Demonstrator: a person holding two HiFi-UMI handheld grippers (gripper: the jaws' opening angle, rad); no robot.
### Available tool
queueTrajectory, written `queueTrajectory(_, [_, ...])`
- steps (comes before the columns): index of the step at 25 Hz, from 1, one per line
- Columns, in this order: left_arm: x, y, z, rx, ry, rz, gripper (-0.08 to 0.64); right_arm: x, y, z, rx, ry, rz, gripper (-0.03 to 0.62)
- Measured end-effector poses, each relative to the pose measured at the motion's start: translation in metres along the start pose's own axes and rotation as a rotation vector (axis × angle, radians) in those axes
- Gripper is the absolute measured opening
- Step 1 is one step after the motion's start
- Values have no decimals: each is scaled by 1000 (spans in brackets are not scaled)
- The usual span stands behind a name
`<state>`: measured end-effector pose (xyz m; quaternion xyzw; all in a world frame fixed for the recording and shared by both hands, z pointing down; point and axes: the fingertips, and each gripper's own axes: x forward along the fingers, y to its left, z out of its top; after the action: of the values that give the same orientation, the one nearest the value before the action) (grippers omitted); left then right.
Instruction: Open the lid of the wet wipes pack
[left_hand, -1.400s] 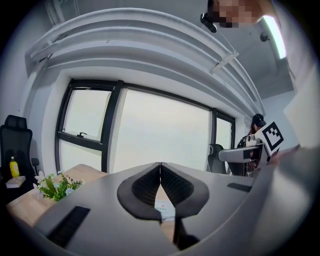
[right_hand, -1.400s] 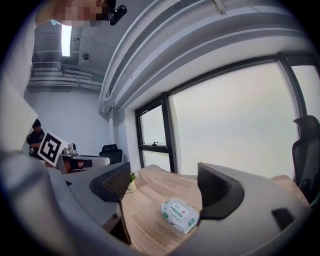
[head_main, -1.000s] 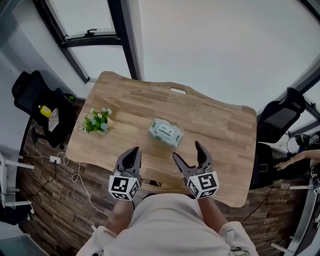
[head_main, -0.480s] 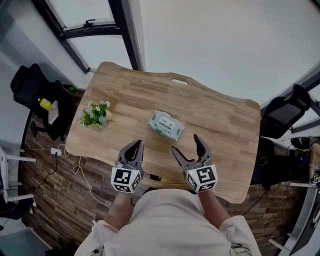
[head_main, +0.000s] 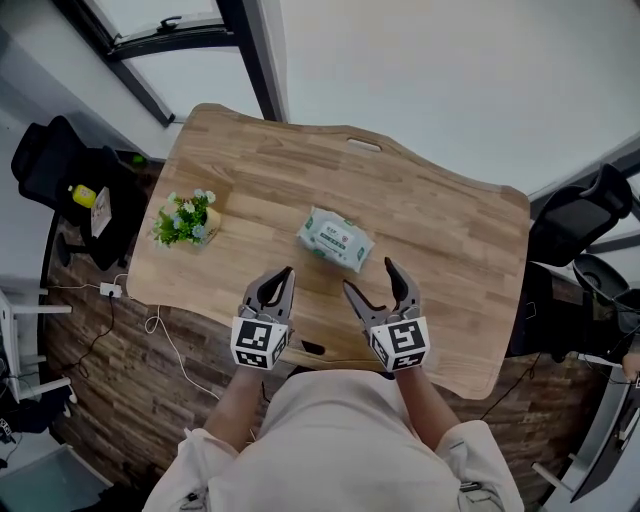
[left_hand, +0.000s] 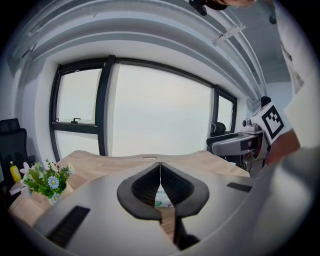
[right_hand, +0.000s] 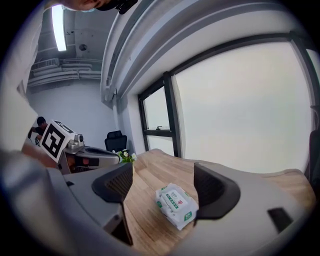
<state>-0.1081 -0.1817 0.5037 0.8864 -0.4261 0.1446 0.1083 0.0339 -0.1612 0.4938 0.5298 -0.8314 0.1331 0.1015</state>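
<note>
The wet wipes pack (head_main: 335, 240), white with green print and its lid flat, lies near the middle of the wooden table (head_main: 450, 240). Both grippers hover over the table's near edge, short of the pack and apart from it. My left gripper (head_main: 282, 275) is shut with nothing in it; in the left gripper view its tips (left_hand: 160, 167) meet and hide most of the pack. My right gripper (head_main: 369, 277) is open and its jaws are closing a little. In the right gripper view the pack (right_hand: 176, 205) lies ahead of the right gripper (right_hand: 163, 168), untouched.
A small pot of flowers (head_main: 183, 220) stands at the table's left end. Black office chairs stand off the left side (head_main: 60, 190) and the right side (head_main: 580, 215). A white cable (head_main: 150, 330) runs over the floor at the near left.
Both grippers have sunk toward the table and edged closer to the pack. The pack has not moved.
</note>
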Motion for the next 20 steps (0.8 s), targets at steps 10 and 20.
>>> queueTrajectory(10, [40, 11, -39, 21, 116, -54, 21, 38, -10, -39, -61, 115, 6, 369])
queueTrajectory(20, [82, 19, -74, 43, 215, -120, 21, 77, -19, -73, -118, 230, 25, 360])
